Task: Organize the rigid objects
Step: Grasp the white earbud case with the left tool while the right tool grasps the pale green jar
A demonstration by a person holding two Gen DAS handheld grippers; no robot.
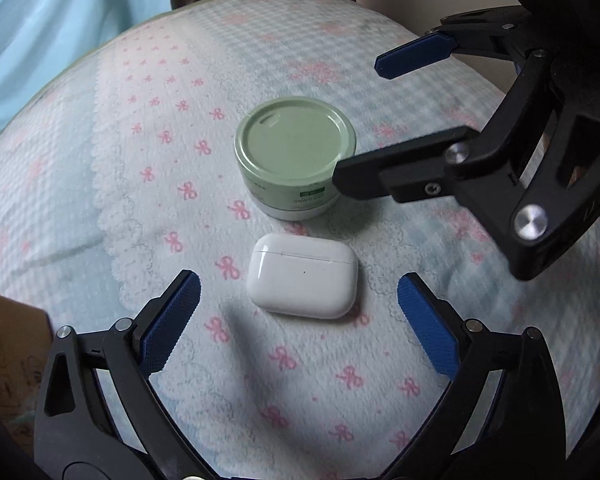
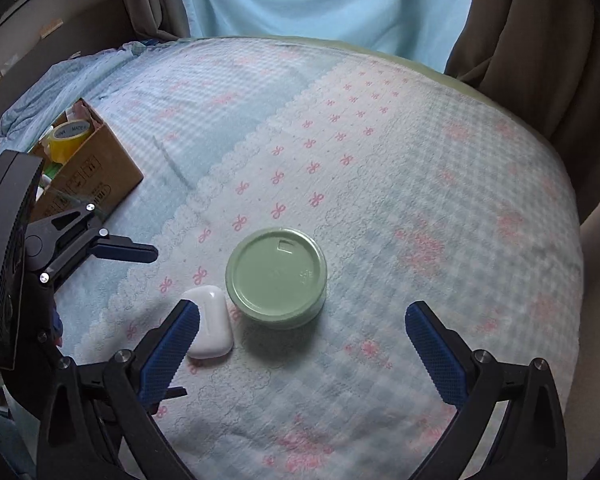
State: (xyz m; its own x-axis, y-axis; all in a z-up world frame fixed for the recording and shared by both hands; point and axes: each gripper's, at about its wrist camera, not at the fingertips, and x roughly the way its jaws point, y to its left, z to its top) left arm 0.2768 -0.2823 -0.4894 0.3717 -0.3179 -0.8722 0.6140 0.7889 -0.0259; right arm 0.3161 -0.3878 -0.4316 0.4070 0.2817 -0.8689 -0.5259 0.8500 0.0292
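Observation:
A white earbud case lies flat on the bow-patterned bed cover. A round jar with a pale green lid stands just beyond it. My left gripper is open and empty, its blue pads either side of the case, not touching it. My right gripper is open and empty, straddling the green jar from above; the case lies beside its left finger. In the left wrist view the right gripper reaches in from the right over the jar.
An open cardboard box holding a yellow tape roll and other items sits on the bed at the left. Light blue fabric and brown curtains border the far edge of the bed.

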